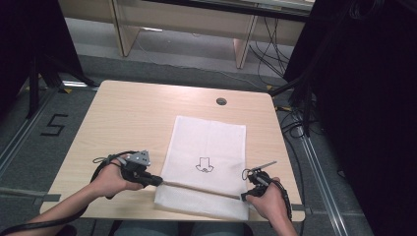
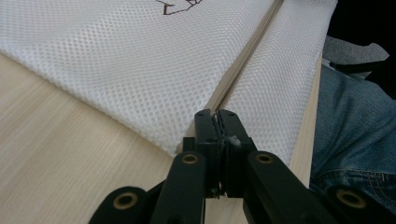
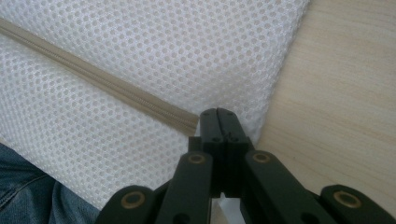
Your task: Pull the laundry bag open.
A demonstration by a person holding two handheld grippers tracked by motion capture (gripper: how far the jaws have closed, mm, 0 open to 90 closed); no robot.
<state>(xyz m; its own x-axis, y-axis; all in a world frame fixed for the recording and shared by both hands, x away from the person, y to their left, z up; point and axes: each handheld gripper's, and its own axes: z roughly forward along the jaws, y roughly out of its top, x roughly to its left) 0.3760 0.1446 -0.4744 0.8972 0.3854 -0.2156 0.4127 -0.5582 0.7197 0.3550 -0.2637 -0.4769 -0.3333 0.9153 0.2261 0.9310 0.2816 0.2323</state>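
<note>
Bag: mesh bag point(image 1: 206, 147) flat on table point(image 1: 123, 118) | Left gripper point(image 2: 218, 122): clamped on zipper point(image 2: 243, 60) end | Right gripper point(image 3: 223, 122): clamped on far end | Left: zipper looks closed, opening probably not begun

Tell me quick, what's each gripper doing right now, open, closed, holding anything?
Left gripper: closed, pinching the zipper at the left end of the mesh bag.
Right gripper: closed at the zipper's other end; whether it grips something cannot be told.

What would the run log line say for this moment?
left gripper: shut at zipper end | right gripper: shut at other end | mesh bag: flat on table
</note>
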